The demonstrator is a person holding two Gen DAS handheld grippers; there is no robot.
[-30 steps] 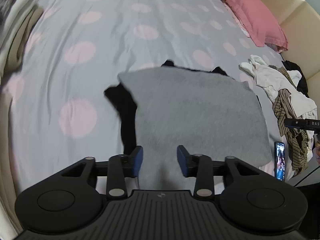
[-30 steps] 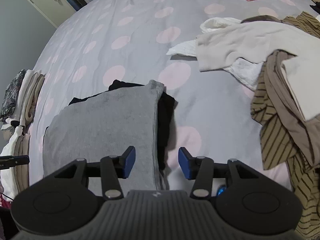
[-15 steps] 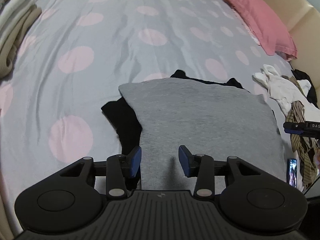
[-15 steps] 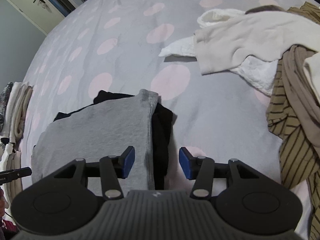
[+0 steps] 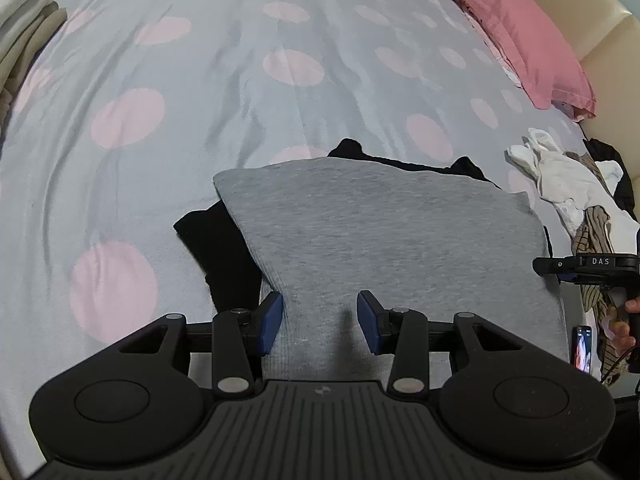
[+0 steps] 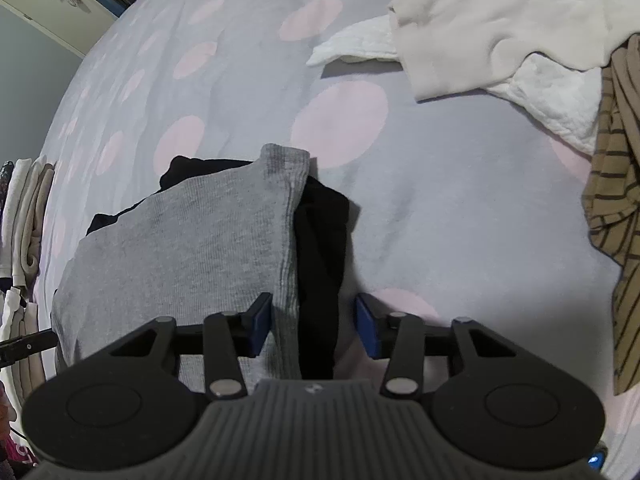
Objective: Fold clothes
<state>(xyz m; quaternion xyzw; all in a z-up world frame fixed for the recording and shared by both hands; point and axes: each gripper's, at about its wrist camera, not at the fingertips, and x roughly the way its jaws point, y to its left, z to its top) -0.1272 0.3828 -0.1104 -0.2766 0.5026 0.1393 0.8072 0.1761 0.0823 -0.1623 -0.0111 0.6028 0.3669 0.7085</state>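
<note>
A folded grey knit garment (image 5: 384, 248) lies flat on a grey bedsheet with pink dots (image 5: 200, 92), close to the bed's near edge, on top of a black garment (image 5: 224, 248) whose cloth sticks out past its left, far and right sides.

The left gripper (image 5: 320, 316) hangs over the grey garment's near left corner. Its blue pads stand apart, with grey cloth below the gap between them and not pinched.

The right gripper (image 6: 314, 324) hangs over the near right corner, where the grey garment's ribbed edge (image 6: 288, 248) and the black garment's edge (image 6: 320, 248) run side by side between its blue pads. Its jaws are closing, and the pads do not yet press the cloth.

Toward the bed's right edge lies a loose heap of a white garment (image 6: 500, 28) and a brown striped garment (image 6: 616, 200). A pink pillow (image 5: 516, 28) rests at the far right corner against a cream padded headboard (image 5: 580, 12). A stack of folded pale clothes (image 6: 24, 216) sits by the left edge. A lit phone (image 5: 584, 348) lies at the near right edge.
</note>
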